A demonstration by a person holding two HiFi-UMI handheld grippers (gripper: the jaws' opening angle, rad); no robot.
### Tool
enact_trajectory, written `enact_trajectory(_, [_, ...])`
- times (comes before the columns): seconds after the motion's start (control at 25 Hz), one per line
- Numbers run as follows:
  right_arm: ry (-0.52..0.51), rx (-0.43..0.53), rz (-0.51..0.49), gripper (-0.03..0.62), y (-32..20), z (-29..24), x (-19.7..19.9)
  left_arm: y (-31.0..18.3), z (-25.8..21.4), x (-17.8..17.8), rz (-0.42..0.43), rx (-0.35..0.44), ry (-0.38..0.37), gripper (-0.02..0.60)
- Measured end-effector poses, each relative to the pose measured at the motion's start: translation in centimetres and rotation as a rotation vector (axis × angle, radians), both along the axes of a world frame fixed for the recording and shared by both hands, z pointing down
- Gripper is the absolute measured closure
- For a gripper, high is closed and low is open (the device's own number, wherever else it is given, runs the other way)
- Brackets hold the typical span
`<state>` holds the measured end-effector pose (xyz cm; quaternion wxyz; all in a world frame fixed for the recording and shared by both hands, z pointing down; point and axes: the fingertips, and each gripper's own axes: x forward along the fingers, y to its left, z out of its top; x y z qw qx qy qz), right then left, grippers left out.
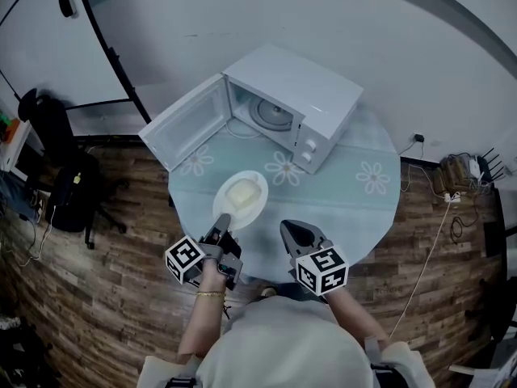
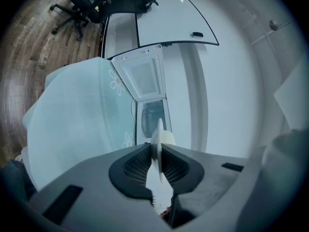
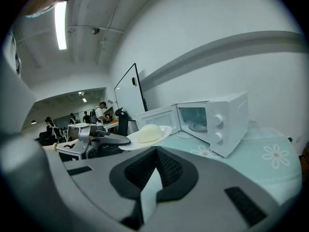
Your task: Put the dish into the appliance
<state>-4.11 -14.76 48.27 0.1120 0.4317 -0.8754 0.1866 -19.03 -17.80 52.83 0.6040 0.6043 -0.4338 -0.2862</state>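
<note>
Two hand-held grippers over the round desk, and left to right we go: black office chair out on the wood floor, then the left hand-held gripper, cube patterned with black-and-white square markers, jaws clamped on the near rim of the dish. That's a white plate carrying a pale lump of food, held level above the daisy-print cloth, just short of the white microwave. Its door hangs wide open to the left, turntable showing inside, two knobs on the front panel. Right hand-held gripper hovers beside the plate, jaws closed together on nothing.
</note>
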Motion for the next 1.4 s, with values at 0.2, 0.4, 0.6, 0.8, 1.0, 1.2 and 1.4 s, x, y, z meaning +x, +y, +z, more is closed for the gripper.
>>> enact_trajectory(0.2, [0.005,-0.012,0.001,0.589,-0.6,0.4,0.1,-2.2,0.3,0.0,-0.001,0.002,0.0,0.534])
enact_trajectory(0.4, [0.011,-0.019,-0.006,0.589,-2.3,0.6,0.0,-5.0,0.8,0.2,0.009,-0.005,-0.004,0.534])
enact_trajectory(0.6, [0.012,-0.014,-0.024,0.589,-4.7,0.7,-0.1,-8.1,1.2,0.5,0.004,-0.006,0.004,0.534])
enact_trajectory(0.8, [0.012,-0.02,-0.036,0.589,-7.2,1.0,0.0,-11.9,1.9,1.0,0.008,-0.003,0.029,0.534])
enact_trajectory(1.0, [0.015,-0.032,-0.039,0.589,-9.5,1.6,0.5,-15.4,2.8,1.5,0.009,-0.02,0.015,0.534])
enact_trajectory(1.2, [0.019,-0.051,-0.043,0.589,-11.4,2.6,1.0,-18.9,4.1,2.3,0.012,-0.035,0.023,0.534])
enact_trajectory(1.4, [0.017,-0.07,-0.05,0.589,-12.8,3.4,1.5,-22.2,5.6,3.2,0.016,-0.058,0.019,0.534])
